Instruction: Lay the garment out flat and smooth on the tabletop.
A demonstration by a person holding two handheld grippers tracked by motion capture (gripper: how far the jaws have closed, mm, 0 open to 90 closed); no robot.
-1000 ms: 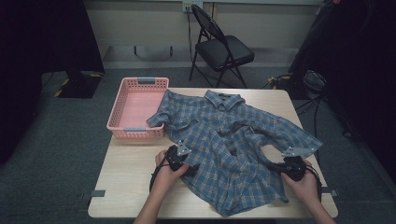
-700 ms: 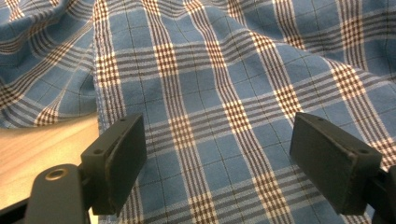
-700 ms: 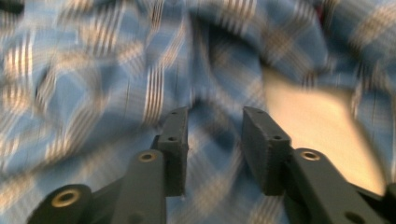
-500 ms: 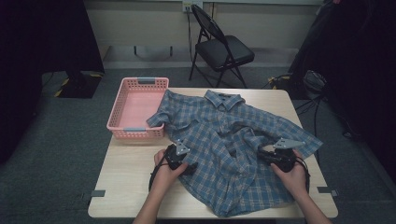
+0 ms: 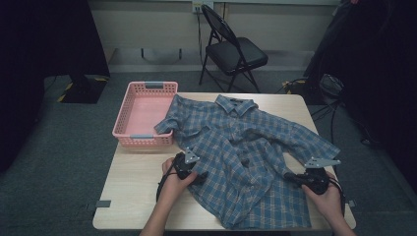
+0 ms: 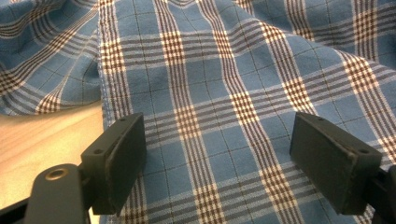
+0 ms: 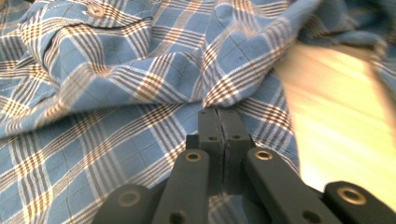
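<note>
A blue plaid shirt [image 5: 246,147] lies spread, collar away from me, on the light wooden table [image 5: 133,191]. My left gripper [image 5: 199,177] rests at the shirt's left hem. In the left gripper view my left gripper [image 6: 217,135] is open, its jaws wide apart over flat shirt cloth [image 6: 224,84]. My right gripper [image 5: 291,176] is at the shirt's right side, near the sleeve. In the right gripper view my right gripper [image 7: 218,112] has just been closing; its jaws meet, and folds of the shirt [image 7: 116,70] run to the tips, pinched there.
A pink plastic basket [image 5: 123,132] stands at the table's far left corner, with the shirt's left sleeve touching its rim. A black folding chair [image 5: 236,51] stands beyond the table. Bare tabletop shows left of my left hand.
The right hand went in toward the shirt's middle, then came back out toward the right near edge. The left hand has kept still.
</note>
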